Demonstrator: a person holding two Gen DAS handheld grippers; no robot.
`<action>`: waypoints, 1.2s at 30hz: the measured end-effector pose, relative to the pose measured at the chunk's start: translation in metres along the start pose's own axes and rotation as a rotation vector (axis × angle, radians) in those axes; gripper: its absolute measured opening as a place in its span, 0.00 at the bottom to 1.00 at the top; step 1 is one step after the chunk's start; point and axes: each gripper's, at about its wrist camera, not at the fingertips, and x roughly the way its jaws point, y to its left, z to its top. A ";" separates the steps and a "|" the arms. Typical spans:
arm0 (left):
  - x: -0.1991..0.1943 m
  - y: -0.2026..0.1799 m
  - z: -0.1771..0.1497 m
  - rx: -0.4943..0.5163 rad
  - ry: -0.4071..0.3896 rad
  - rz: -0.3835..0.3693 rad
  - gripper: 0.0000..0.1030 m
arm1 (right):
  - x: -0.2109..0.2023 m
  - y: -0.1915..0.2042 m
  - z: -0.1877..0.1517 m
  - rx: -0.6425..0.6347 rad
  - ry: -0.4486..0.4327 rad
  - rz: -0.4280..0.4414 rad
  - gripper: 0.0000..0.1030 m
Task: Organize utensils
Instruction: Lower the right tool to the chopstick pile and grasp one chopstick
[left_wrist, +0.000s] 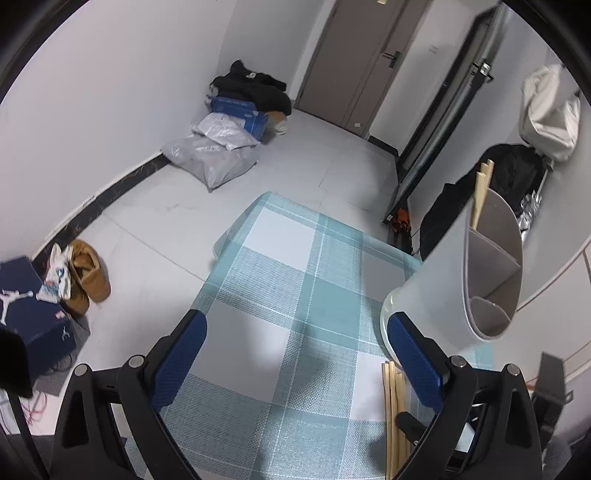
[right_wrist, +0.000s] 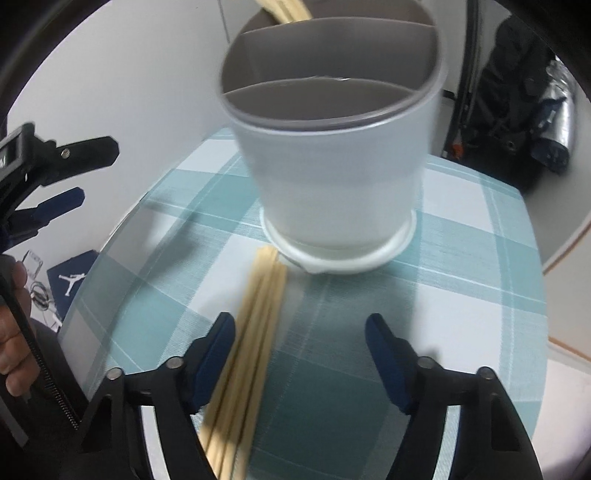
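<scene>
- Left gripper (left_wrist: 295, 347): fingers spread wide, empty, over the checked tablecloth (left_wrist: 280, 258).
- Loose chopsticks (right_wrist: 247, 354): flat on the cloth, tips just beside the holder's base.
- Utensil holder (right_wrist: 332, 155): upright, divided; chopsticks already in its far compartment.
- Right gripper (right_wrist: 299, 354): fingers apart, empty. Step judged: picking up; next, centre on the bundle and close.

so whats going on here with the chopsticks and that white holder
A person holds a pair of tongs in each hand over a checked tablecloth. Both the right tongs and the left tongs are open and hold nothing. A bundle of chopsticks lies on the cloth, its far ends at the base of the white utensil holder. A few sticks already stand in its far compartment.
</scene>
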 end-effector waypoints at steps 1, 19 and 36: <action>0.000 0.002 0.000 -0.011 0.003 -0.001 0.94 | 0.003 0.000 0.000 -0.002 0.009 -0.002 0.52; 0.007 0.001 -0.002 -0.004 0.029 0.008 0.94 | -0.006 -0.006 -0.007 -0.005 0.038 0.010 0.14; 0.011 -0.001 -0.001 -0.002 0.057 0.008 0.94 | -0.010 -0.008 -0.006 -0.019 0.095 -0.025 0.19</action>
